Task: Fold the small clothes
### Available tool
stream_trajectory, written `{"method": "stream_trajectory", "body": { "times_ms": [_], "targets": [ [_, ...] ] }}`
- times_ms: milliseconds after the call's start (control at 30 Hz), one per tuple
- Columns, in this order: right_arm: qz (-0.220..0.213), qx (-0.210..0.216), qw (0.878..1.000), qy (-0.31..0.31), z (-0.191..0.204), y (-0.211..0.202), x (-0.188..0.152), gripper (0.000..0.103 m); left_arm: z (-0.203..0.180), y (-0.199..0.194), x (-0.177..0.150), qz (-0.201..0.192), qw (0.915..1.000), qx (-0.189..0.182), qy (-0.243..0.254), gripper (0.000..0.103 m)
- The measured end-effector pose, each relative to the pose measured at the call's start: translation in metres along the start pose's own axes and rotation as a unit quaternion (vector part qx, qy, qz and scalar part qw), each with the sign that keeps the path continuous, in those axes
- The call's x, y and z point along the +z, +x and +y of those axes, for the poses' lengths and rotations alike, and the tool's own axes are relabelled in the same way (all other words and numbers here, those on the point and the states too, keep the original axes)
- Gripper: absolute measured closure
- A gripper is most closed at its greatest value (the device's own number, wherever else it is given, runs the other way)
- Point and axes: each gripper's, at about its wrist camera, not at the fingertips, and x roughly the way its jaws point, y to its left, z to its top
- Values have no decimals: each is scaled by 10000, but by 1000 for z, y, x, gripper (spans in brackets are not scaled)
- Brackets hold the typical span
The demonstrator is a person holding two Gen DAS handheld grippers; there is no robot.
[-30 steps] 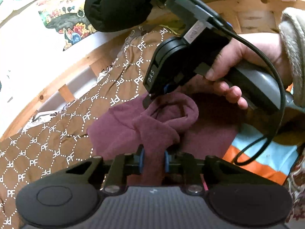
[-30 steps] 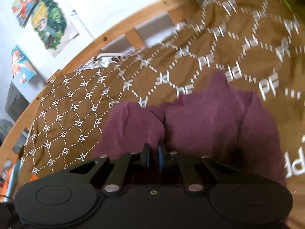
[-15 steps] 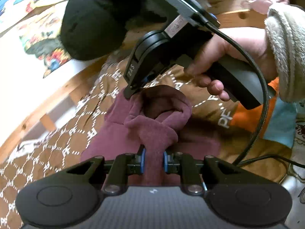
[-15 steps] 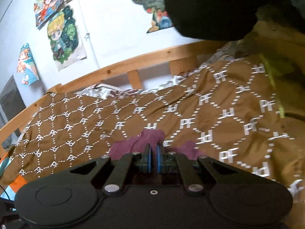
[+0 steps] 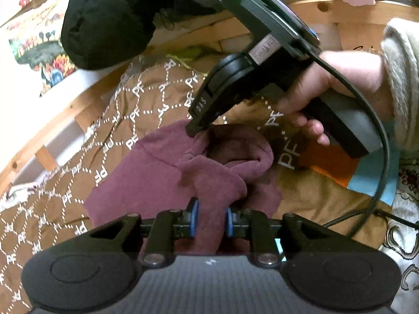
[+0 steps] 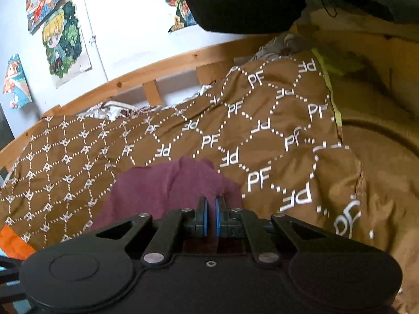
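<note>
A small maroon garment lies bunched on a brown patterned blanket. My left gripper has a thick fold of it between its blue pads, which still touch the cloth as the jaws are opening. A person's hand holds my right gripper, which pinches the garment's far edge and lifts it slightly. In the right wrist view, that gripper is shut on a thin fold of the maroon garment; the rest spreads out to the left in front of it.
The brown blanket covers a bed with a wooden rail along the wall. A black bundle hangs over the far side. Orange and blue cloth and a black cable lie at the right.
The right gripper has lifted and drawn the garment's edge back, so less maroon cloth fills its view. The left gripper's pads stand a little wider apart around their fold.
</note>
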Motion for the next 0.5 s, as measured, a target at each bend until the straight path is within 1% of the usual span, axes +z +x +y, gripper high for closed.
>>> {"method": "stream_trajectory", "body": {
  "times_ms": [33, 100, 133, 167, 200, 233, 267, 300, 333, 400, 433, 467, 500],
  "targets": [
    [17, -2, 10000, 22, -1, 3, -4, 96, 0, 0, 0, 50, 10000, -25, -53, 76],
    [30, -79, 9999, 75, -2, 6, -11, 88, 2, -2, 0, 51, 9999, -33, -141, 73],
    [21, -100, 9999, 114, -3, 5, -13, 88, 2, -5, 0, 34, 9998, -36, -173, 67],
    [-33, -115, 9998, 169, -4, 3, -16, 84, 2, -7, 1, 31, 9998, -73, -200, 64],
    [-92, -122, 9997, 205, -5, 0, -18, 80, 3, -10, 1, 15, 9996, -133, -245, 57],
    [-157, -130, 9995, 233, -6, -4, -22, 79, 4, -13, 0, -5, 9994, -182, -295, 49],
    [-194, -151, 9994, 237, -7, -7, -24, 78, 5, -16, 0, -22, 9991, -216, -367, 44],
    [-229, -161, 9994, 223, -7, -10, -26, 75, 6, -18, 0, -26, 9987, -220, -469, 36],
    [-267, -175, 9993, 194, -8, -14, -28, 74, 9, -20, 0, -31, 9981, -217, -582, 32],
    [-321, -242, 9991, 133, -8, -21, -33, 64, 16, -26, 0, -10, 9950, -241, -972, 29],
    [-334, -254, 9990, 122, -9, -24, -34, 62, 21, -28, 0, 31, 9925, -249, -1194, 25],
    [-355, -258, 9990, 125, -9, -27, -34, 57, 27, -32, -1, 136, 9884, -222, -1495, 22],
    [-393, -268, 9988, 143, -10, -29, -33, 52, 33, -36, -1, 235, 9836, -173, -1778, 17]
  ]
}}
